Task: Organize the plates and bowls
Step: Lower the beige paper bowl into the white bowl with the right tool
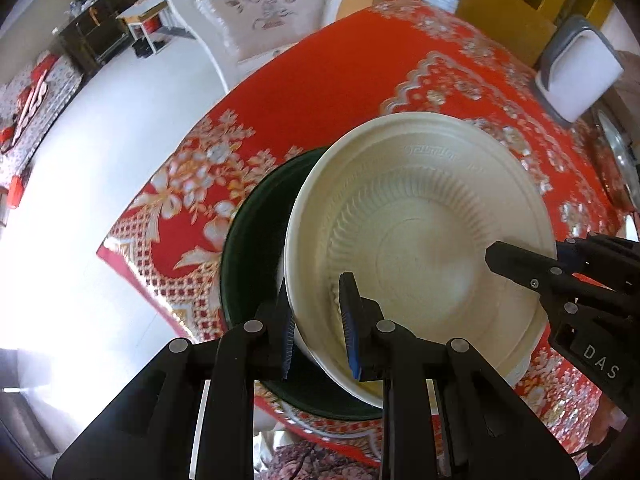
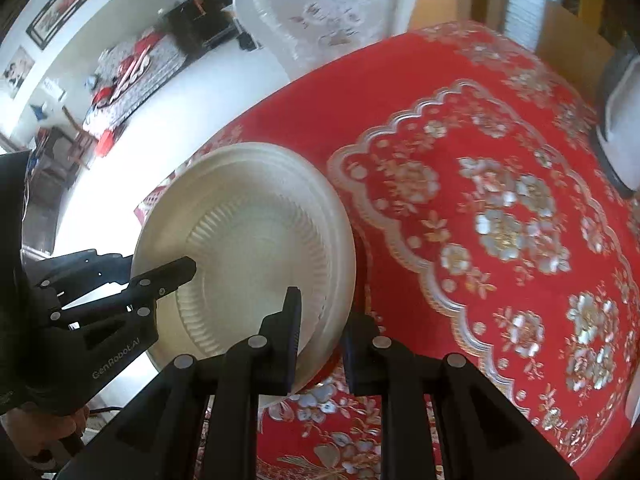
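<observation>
A cream ribbed bowl (image 1: 420,220) hangs tilted above the red tablecloth (image 1: 340,80), held at two opposite sides. My left gripper (image 1: 316,300) is shut on its near-left rim, one finger inside and one outside. My right gripper (image 1: 516,268) clamps the rim on the far right, with one finger lying inside the bowl. Under the cream bowl's left side sits a dark green bowl (image 1: 252,240), partly hidden by it. In the right wrist view the cream bowl (image 2: 248,240) fills the left half; my right gripper (image 2: 324,316) pinches its right rim and my left gripper (image 2: 176,274) grips the opposite side.
The table's edge and corner run close on the left, with white floor beyond. A white chair with a floral back (image 1: 256,4) stands behind the table, and a grey and white chair (image 1: 576,72) at the far right. A metal dish (image 1: 616,160) lies at the right edge.
</observation>
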A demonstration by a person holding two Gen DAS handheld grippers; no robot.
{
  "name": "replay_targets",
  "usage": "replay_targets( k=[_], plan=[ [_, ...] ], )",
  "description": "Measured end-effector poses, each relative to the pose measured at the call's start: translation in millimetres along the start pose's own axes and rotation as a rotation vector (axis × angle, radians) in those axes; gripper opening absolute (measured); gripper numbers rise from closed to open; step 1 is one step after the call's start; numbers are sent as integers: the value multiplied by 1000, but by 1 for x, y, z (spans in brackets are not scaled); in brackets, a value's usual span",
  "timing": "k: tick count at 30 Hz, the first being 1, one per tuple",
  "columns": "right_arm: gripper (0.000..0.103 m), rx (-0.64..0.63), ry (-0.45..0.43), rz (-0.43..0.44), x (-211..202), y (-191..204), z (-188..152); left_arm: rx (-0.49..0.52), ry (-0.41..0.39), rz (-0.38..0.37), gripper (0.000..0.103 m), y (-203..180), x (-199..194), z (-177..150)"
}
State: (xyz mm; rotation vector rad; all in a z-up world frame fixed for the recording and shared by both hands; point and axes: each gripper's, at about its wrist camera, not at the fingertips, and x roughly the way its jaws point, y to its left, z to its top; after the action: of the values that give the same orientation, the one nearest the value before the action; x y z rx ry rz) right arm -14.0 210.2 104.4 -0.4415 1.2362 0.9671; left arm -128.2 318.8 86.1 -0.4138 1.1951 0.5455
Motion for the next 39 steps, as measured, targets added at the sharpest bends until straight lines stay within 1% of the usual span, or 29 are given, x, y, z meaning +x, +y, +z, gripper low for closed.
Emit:
replay_targets(
  k=[4, 8, 15, 24, 29, 31, 33, 35, 37, 38, 39],
  plan=[
    [19, -15, 33, -2, 14, 9, 0, -8, 19, 10, 21, 8, 8, -5],
    [19, -24, 50, -6, 19, 14, -1, -13, 35, 9, 21, 11, 15, -7],
    [20, -19, 58, 1, 20, 15, 0, 2, 26, 26, 22, 10, 18, -6],
    [22, 1, 25, -1, 8, 6, 2, 21, 26, 66, 23, 5, 22, -5],
    [22, 25, 5, 15, -1, -1, 1, 22, -5, 80, 23, 5, 14, -3],
    [22, 35, -1, 15, -3, -4, 0, 20, -19, 88, 26, 6, 9, -2],
    [22, 44, -5, 22, -5, -7, 0, 12, -34, 85, 39, 7, 4, -1],
    [22, 49, -9, 25, -7, -9, -1, 4, -48, 69, 43, 7, -3, 0],
    [22, 52, -14, 27, -9, -10, -2, 5, -72, 74, 48, 6, -12, 1],
    [22, 56, -18, 28, -10, -11, -2, 6, -84, 74, 53, 5, -17, 1],
    [22, 58, -20, 28, -12, -11, -3, 8, -93, 74, 56, 3, -20, 2]
  ],
)
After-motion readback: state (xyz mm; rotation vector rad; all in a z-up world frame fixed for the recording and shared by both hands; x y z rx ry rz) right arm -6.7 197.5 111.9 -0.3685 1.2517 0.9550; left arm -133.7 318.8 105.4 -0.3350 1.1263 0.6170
